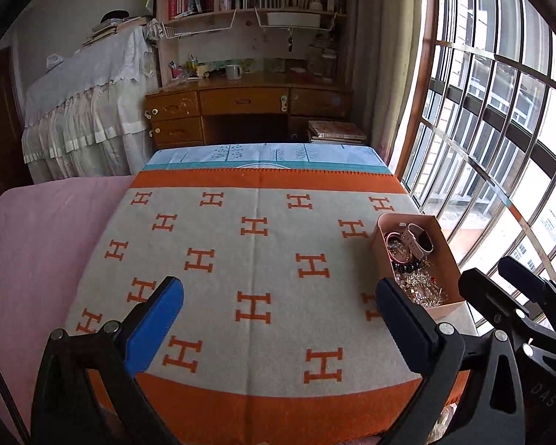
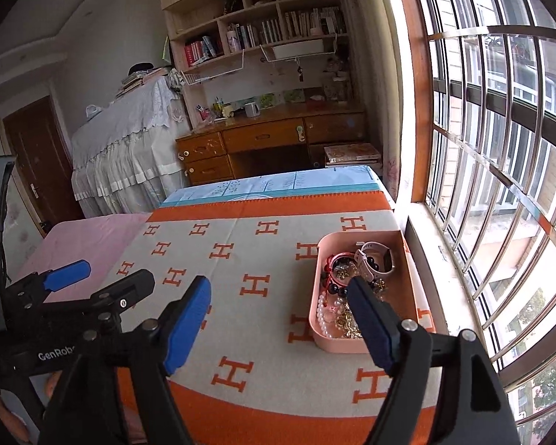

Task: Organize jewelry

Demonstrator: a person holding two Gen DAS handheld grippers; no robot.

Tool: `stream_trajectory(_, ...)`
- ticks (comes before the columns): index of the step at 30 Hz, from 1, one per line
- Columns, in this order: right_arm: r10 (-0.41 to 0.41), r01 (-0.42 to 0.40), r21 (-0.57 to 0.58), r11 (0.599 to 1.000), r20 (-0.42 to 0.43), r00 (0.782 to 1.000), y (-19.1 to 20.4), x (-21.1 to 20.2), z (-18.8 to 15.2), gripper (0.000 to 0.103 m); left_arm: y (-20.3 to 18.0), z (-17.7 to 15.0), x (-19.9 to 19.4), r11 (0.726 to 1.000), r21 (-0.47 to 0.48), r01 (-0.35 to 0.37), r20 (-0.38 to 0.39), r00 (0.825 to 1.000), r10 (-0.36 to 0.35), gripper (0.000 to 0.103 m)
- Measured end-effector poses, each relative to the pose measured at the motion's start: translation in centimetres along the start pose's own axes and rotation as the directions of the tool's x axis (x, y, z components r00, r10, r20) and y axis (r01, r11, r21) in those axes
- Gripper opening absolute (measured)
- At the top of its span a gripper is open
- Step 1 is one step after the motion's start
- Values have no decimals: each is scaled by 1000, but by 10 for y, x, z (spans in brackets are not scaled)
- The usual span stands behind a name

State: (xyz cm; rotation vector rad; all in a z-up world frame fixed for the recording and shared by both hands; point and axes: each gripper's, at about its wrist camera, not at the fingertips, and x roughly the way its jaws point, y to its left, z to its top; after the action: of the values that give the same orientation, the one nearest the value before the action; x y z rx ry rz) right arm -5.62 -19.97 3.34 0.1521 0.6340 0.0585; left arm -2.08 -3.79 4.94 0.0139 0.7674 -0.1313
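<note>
Indoors, patterned blanket [image 1: 255, 259] beside window [image 1: 500, 118]

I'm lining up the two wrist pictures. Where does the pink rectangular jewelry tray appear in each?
Left wrist view: pink rectangular jewelry tray sits right of centre, just beyond the left gripper's right finger.
Right wrist view: tray lies lower right, partly behind the right gripper's right finger.
Shared landmark: the orange and grey H-patterned blanket under it.

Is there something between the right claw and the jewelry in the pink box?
Nothing visible blocks it. The right claw is open and empty above the blanket, and the pink box has no lid, so the jewelry lies exposed from above.
</note>
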Motion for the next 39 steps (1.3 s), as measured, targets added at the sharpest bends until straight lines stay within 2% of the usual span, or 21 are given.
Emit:
stream_trajectory(8,2,-2,-12,1000,-6,1000,10,-2,-3,77,1,-6,-5,999,12,-51,20,999,51,102)
stream_trajectory(39,15,-15,2,1000,-25,1000,9,4,-7,77,7,-6,-1,999,12,-52,-2,999,52,102)
